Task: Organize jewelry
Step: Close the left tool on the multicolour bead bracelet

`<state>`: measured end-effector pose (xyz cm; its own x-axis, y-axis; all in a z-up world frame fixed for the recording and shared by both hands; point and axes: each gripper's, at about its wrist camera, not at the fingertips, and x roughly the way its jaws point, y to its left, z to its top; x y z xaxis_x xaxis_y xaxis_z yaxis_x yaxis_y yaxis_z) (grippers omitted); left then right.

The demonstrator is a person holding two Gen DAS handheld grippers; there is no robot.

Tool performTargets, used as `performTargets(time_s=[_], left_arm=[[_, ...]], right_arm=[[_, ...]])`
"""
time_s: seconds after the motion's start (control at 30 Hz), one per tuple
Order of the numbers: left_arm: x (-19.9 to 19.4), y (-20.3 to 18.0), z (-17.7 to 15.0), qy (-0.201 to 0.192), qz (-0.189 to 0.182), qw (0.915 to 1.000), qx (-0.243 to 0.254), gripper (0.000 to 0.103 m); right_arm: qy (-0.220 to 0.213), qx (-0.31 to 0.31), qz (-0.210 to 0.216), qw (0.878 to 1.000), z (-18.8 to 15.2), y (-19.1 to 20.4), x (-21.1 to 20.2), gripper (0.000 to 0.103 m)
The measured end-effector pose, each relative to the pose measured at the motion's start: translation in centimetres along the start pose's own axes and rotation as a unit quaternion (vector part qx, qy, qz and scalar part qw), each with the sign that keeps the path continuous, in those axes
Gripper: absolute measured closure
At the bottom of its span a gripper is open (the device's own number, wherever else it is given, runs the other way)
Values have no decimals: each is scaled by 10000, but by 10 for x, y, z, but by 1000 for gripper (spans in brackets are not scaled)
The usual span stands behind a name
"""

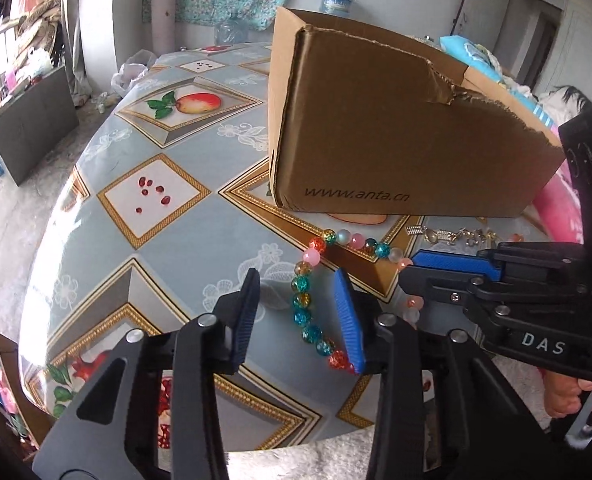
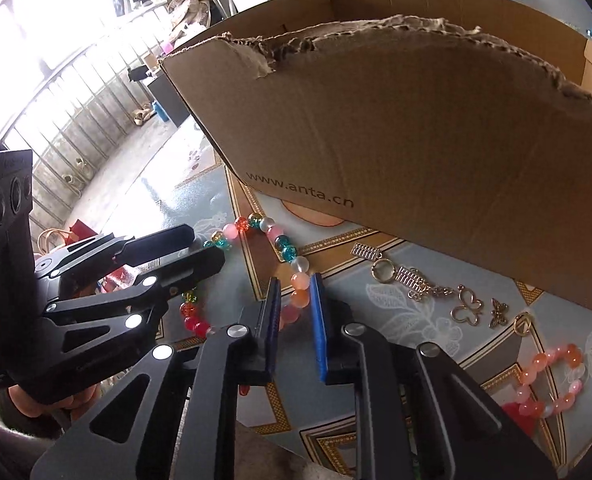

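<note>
Two grippers were held low over the patterned surface (image 1: 168,240), in front of a torn cardboard box (image 1: 396,128). The left gripper (image 1: 302,312) was kept apart, its fingers either side of one stretch of a multicoloured bead bracelet (image 1: 302,300) lying on the surface. The right gripper (image 2: 296,322) was narrowed around the bracelet's pink beads; whether they were clamped could not be told. Metal charms (image 2: 416,284) and a pink bracelet (image 2: 552,380) were seen nearby.
</note>
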<state>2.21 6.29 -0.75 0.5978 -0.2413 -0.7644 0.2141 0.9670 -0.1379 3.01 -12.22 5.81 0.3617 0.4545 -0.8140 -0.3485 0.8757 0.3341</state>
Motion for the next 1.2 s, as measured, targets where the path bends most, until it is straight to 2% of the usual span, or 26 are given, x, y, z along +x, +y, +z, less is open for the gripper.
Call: performTargets(time_s=[0.17,0.27,0.37,0.47,1.2], left_arm=[[4,-7,5,80,219,9993,282,71],[7,-9,9,213,391,9983,388,81],[7,-8,11,311,405,9982,301,90],[6,-8,11,403,367,9983,187,94],[11,-17,16,703,502,9961,180,94]], right_arm=[[-20,-90,-43,9999,-1,-2,-5,88],[4,-48,-4,10000,1,-3,-5,88],[13,-79,-17,10000,1,-3,-4,88],[20,-81,-28,10000,2,-1,-3,89],[103,-165,-180,9997,9,12,8,90]])
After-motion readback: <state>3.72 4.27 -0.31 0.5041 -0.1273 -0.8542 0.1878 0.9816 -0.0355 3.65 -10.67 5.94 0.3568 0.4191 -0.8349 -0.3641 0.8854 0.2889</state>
